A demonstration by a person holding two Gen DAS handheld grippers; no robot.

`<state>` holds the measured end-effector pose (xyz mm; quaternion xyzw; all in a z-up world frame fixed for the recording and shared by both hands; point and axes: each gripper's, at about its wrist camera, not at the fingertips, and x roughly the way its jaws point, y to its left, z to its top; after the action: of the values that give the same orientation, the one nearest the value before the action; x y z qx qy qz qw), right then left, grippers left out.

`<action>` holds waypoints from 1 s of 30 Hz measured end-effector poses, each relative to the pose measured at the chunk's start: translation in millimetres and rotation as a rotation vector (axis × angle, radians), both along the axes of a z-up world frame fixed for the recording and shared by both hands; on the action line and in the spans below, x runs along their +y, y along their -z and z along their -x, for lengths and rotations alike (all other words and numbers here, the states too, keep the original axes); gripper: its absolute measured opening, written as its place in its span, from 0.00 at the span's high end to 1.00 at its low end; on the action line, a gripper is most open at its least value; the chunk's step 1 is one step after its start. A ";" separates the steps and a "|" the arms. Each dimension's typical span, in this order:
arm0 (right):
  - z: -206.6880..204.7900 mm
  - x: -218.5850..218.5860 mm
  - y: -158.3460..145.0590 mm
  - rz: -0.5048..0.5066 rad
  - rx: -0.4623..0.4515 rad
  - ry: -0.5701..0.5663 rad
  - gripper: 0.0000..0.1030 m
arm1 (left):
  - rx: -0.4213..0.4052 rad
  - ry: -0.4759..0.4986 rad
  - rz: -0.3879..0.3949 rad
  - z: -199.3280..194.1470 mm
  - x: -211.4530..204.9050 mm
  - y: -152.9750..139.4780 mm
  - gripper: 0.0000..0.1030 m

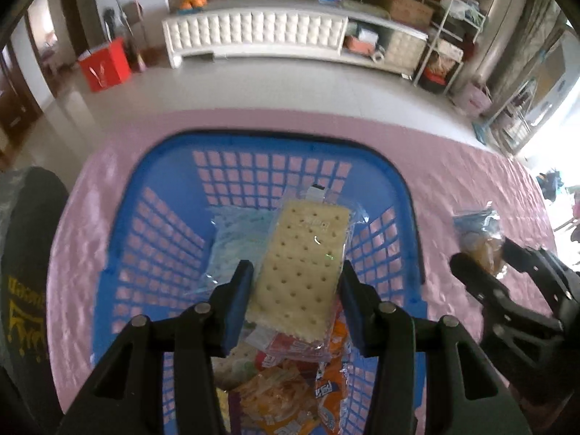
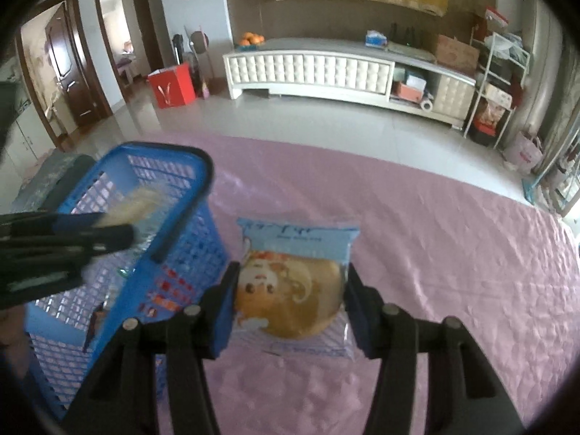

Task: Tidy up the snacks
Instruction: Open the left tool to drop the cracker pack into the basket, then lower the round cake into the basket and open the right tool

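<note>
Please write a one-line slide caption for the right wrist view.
Right gripper clamps a blue-wrapped round pastry above the pink tablecloth, beside the blue plastic lattice basket.

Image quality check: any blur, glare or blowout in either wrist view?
Left wrist view: cracker pack sharp, blue basket rim slightly smeared, right edge blown out by daylight, heavy fisheye bending. Right wrist view: left gripper motion-blurred, bun packet soft, pink cloth glossy.
</note>
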<state>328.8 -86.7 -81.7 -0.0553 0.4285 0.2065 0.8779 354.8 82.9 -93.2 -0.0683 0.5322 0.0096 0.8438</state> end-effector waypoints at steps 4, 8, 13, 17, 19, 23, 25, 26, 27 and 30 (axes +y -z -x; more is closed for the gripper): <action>6.7 4.6 -6.3 0.006 0.007 0.007 0.43 | 0.034 0.041 0.017 -4.4 2.9 5.0 0.51; 22.3 10.3 -22.1 0.025 -0.022 0.005 0.43 | -0.011 0.062 -0.012 14.3 2.9 -10.2 0.35; 43.2 19.6 -48.0 0.033 -0.078 -0.022 0.43 | -0.086 0.044 0.024 50.5 10.5 -41.5 0.35; 70.3 30.9 -73.5 0.025 -0.119 -0.041 0.43 | -0.133 0.038 -0.007 89.1 19.6 -63.5 0.35; 85.0 37.4 -82.2 0.018 -0.133 -0.062 0.43 | -0.146 0.039 -0.015 103.2 26.5 -70.0 0.35; 109.4 50.1 -93.7 0.003 -0.144 -0.094 0.43 | -0.179 0.029 -0.013 135.6 43.1 -82.6 0.35; 117.5 57.9 -96.7 -0.010 -0.140 -0.102 0.43 | -0.190 0.027 -0.016 141.8 45.0 -84.0 0.35; 119.1 60.1 -97.9 -0.014 -0.140 -0.105 0.43 | -0.204 0.027 -0.021 146.3 49.1 -85.0 0.35; 121.1 64.3 -99.1 -0.021 -0.138 -0.109 0.43 | -0.222 0.029 -0.027 150.8 54.0 -86.6 0.35; 124.0 76.9 -99.4 -0.019 -0.133 -0.118 0.43 | -0.250 0.032 -0.026 155.9 63.3 -87.3 0.35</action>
<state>204.8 -9.7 17.7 -0.0857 0.3631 0.2577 0.8913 198.9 146.2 -5.9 -0.0495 0.4238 -0.0056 0.9044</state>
